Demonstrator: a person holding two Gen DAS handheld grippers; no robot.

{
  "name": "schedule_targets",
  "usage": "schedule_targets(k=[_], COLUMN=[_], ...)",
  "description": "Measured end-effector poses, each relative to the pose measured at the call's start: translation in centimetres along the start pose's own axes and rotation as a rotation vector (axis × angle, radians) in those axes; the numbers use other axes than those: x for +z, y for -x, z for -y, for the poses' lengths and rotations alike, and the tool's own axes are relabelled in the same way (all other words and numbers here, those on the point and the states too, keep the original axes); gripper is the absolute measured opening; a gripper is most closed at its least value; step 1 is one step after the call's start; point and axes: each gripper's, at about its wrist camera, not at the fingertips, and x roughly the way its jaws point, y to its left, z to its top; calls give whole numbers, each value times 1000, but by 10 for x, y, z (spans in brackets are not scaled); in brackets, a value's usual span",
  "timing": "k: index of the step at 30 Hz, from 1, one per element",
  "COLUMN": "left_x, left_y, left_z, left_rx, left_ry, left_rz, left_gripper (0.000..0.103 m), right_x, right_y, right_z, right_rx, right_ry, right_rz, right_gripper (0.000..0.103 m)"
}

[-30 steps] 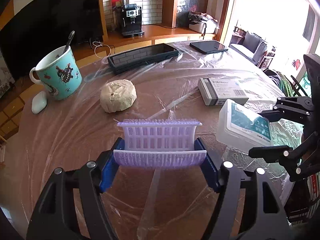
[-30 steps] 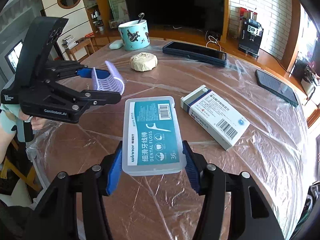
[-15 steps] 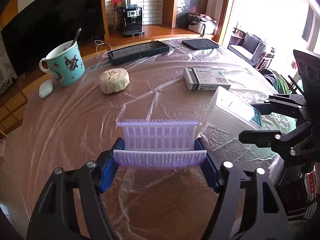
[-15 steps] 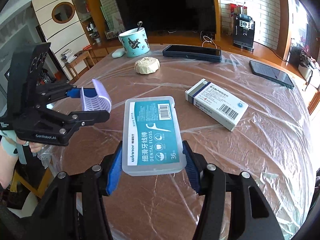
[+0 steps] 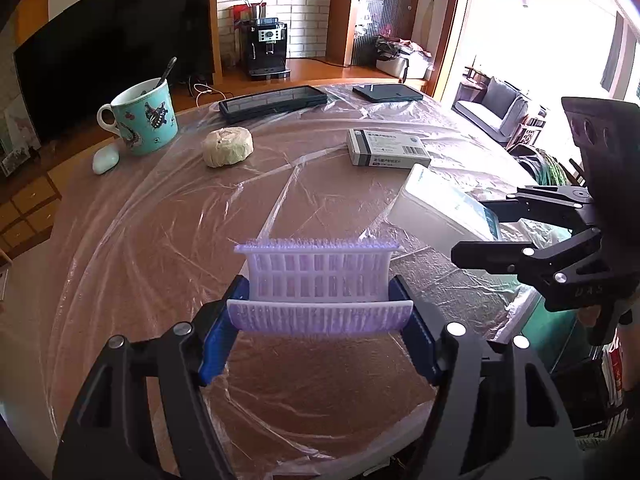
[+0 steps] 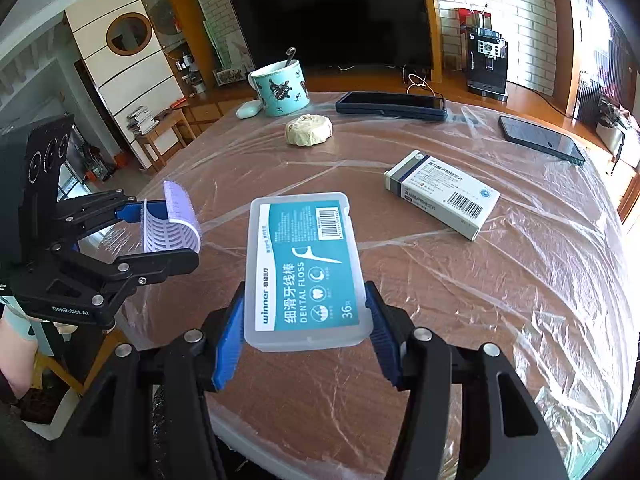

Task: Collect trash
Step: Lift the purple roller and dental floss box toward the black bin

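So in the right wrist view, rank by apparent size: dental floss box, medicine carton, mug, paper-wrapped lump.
1. dental floss box, though it is held nearest the camera, which inflates it
2. medicine carton
3. mug
4. paper-wrapped lump

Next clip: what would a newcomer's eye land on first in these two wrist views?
First, the two loads held above the table: the left tongs grip a curved purple plastic grid piece, and the right tongs clamp a clear dental floss box with a teal label. Behind them, on the crinkled plastic sheet over the table, lie a white medicine box, a round paper-wrapped lump and, at the far edge, a turquoise mug.
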Motion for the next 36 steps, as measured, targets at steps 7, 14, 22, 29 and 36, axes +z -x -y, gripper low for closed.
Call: schedule_targets(k=[7, 14, 22, 29, 36], left_x=[-13, -25, -40, -54, -73], left_y=[13, 29, 47, 60, 65], left_z=[7, 17, 29, 39, 44], left_rx=[-7, -14, -30, -49, -54], left_ry=[2, -11, -27, -49, -54], left_rz=[9, 24, 36, 33, 2], left_gripper=[72, 72, 72, 72, 72], right_x=[-15, -30, -47, -64, -80], right_y=[16, 33, 47, 59, 66], right_z=[-12, -23, -34, -40, -44], right_rx=[17, 27, 42, 54, 63], right_ry=[5, 15, 29, 26, 24], right_rz=[11, 17, 9, 6, -7], right_gripper=[55, 55, 55, 55, 55])
